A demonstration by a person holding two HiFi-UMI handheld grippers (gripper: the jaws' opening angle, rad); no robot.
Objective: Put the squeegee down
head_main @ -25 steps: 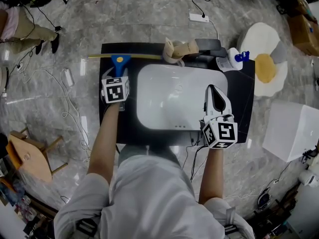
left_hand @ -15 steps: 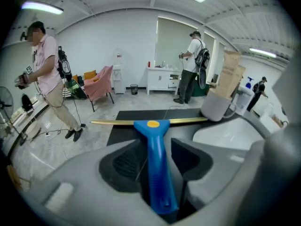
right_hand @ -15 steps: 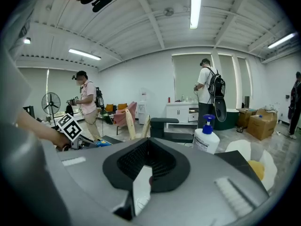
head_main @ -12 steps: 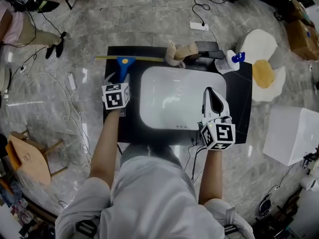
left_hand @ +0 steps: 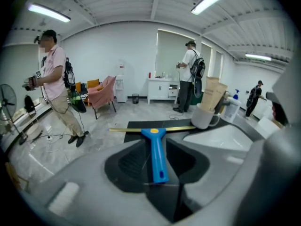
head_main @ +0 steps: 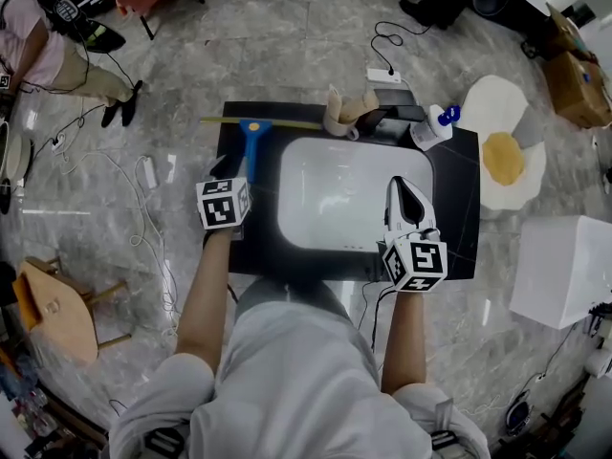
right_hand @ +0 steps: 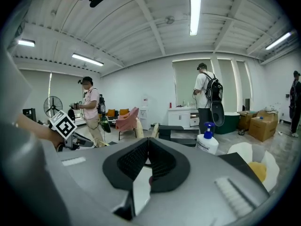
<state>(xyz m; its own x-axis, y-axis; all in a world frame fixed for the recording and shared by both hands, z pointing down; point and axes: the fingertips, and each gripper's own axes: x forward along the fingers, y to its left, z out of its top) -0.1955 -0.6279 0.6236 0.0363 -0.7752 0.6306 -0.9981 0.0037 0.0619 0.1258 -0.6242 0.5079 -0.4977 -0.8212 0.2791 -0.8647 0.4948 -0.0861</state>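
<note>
The squeegee, with a blue handle and a long yellow blade, lies flat on the black table left of the white sink. My left gripper hovers just short of the handle's near end. Its jaws are closing, and the pads touch nothing. In the left gripper view the squeegee lies on the table beyond the left gripper, free of it. My right gripper hangs over the sink's right rim, shut and empty. The right gripper shows its pads meeting at the tips.
A mug with paper rolls, a black object and a pump bottle stand along the table's far edge. On the floor are cables, a power strip, an egg-shaped mat, a white box and a stool. People stand around.
My left gripper has pulled back and up off the squeegee handle, which stays on the table. The right gripper has also drawn back toward me.
</note>
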